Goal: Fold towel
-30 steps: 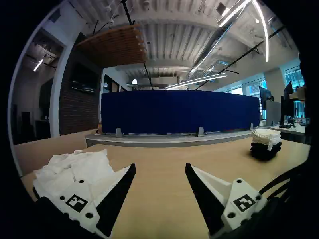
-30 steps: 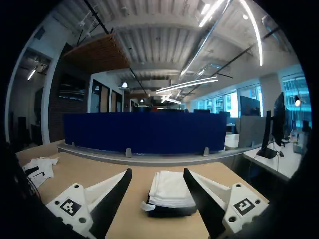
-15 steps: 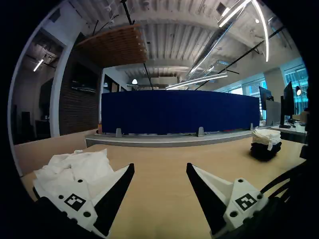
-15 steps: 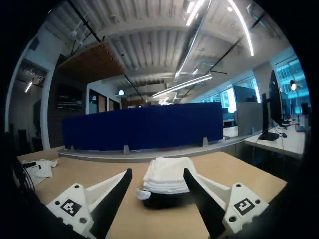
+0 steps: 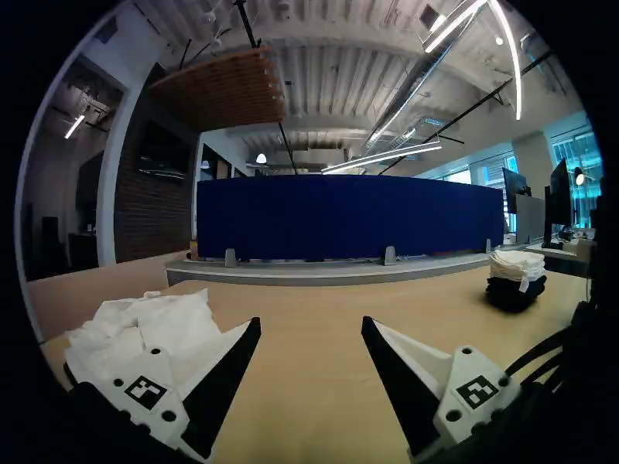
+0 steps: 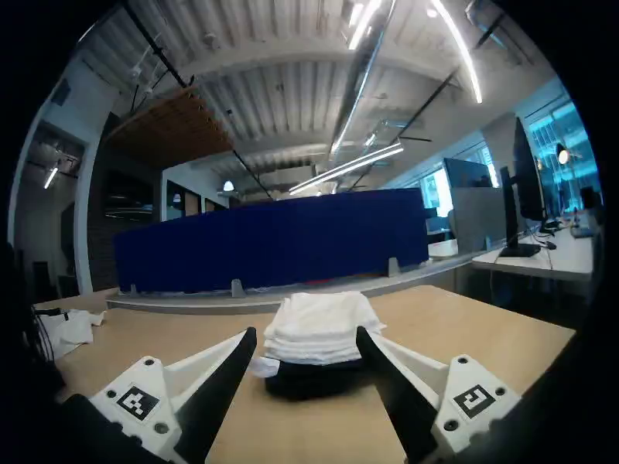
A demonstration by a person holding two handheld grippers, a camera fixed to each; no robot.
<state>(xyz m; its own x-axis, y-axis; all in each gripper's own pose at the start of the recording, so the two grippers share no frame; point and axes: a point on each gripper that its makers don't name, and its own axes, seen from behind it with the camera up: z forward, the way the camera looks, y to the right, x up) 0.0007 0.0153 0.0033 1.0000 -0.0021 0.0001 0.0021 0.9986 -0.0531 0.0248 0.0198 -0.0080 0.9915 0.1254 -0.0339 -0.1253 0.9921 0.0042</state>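
A crumpled pile of white towels (image 5: 147, 325) lies on the wooden table at the left, partly behind my left gripper's left finger. My left gripper (image 5: 309, 332) hovers low over bare tabletop, open, with nothing between its fingers. A stack of folded white towels on darker folded ones (image 5: 514, 280) sits at the right of that view. In the right gripper view the same stack (image 6: 319, 344) lies just ahead of my right gripper (image 6: 304, 340), which is open with its fingertips beside the stack, apart from it. The crumpled pile (image 6: 66, 329) shows far left there.
A long blue partition (image 5: 344, 216) on a grey base closes off the table's far side. Monitors (image 6: 526, 189) stand on a white desk to the right. Bare wooden tabletop (image 5: 309, 379) lies between the pile and the stack. Black cables (image 5: 553, 348) trail at the right.
The right gripper has dropped lower and tilted, so the folded stack now appears more side-on and slightly left. The left gripper has barely moved.
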